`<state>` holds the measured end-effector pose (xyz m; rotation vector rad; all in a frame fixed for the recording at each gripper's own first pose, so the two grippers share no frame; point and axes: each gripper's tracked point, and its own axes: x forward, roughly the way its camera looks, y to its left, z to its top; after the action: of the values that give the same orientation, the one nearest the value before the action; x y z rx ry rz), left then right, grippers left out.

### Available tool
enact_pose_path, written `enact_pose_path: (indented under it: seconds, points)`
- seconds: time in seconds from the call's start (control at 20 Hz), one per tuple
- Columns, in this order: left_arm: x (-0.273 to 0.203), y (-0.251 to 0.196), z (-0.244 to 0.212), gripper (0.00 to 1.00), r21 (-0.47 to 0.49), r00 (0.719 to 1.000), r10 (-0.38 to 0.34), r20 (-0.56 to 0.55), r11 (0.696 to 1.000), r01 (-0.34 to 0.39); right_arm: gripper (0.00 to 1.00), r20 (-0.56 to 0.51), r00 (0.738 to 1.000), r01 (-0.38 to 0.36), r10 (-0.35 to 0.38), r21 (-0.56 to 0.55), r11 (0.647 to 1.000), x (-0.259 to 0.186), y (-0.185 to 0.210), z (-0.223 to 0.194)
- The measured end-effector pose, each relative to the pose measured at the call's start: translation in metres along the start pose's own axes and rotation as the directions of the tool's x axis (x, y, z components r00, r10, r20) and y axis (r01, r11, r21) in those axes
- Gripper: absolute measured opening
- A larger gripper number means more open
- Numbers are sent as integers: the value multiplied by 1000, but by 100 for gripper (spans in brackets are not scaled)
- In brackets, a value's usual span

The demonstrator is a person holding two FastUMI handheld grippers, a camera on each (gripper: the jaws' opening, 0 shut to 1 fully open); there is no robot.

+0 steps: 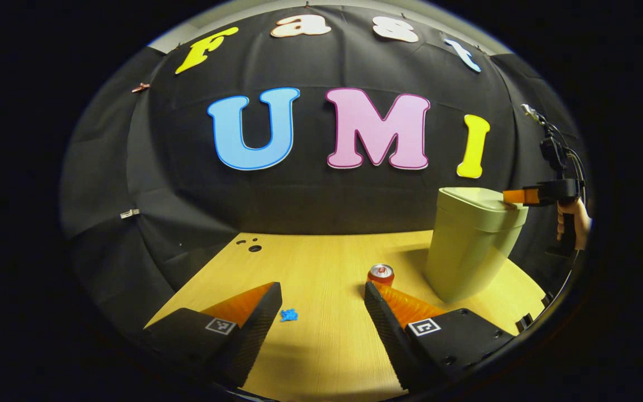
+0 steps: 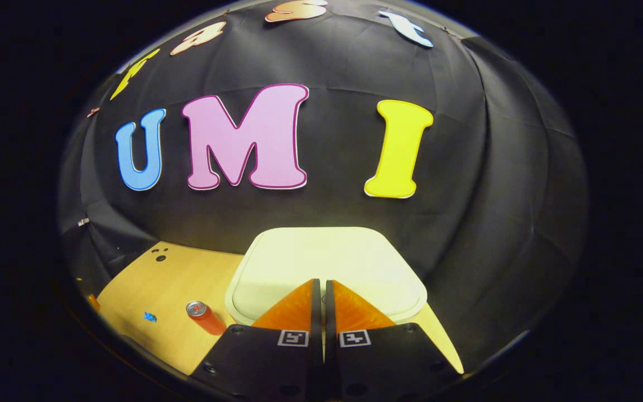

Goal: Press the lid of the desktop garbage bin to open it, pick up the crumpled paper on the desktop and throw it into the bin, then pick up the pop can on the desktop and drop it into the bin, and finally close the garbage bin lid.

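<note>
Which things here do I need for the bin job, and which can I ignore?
For the job:
- garbage bin, lid closed
- right gripper, fingers together over the lid
- left gripper, open above the desk
- crumpled paper, blue
- pop can, upright

Just there:
- wooden desk with holes
- black cloth wall

Bins: one garbage bin [image 1: 475, 240], far right on the desk [image 1: 321, 335]
Cans: one pop can [image 1: 380, 274]
Crumpled paper: one blue crumpled paper [image 1: 288, 315]
Tongs: two

Left gripper [image 1: 321, 290] jaws spread; right gripper [image 2: 321, 287] closed.
</note>
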<state>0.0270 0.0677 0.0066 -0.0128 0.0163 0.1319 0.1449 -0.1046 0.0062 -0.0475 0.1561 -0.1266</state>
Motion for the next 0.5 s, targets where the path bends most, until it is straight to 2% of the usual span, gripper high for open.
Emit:
enact_pose_path:
  seconds: [0.15,0.35,0.5]
  points:
    - [-7,14,-3,96,-35,1000,31,1,999,-31,5,8,1000,23,-23,-35,999,-2,-1,0]
    - [-16,34,-8,96,-53,997,74,-6,996,-74,6,-26,999,20,-19,52,998,-1,-1,-4]
    - [-20,41,-5,96,-59,996,85,5,995,-85,6,-39,999,24,-22,52,998,0,0,-2]
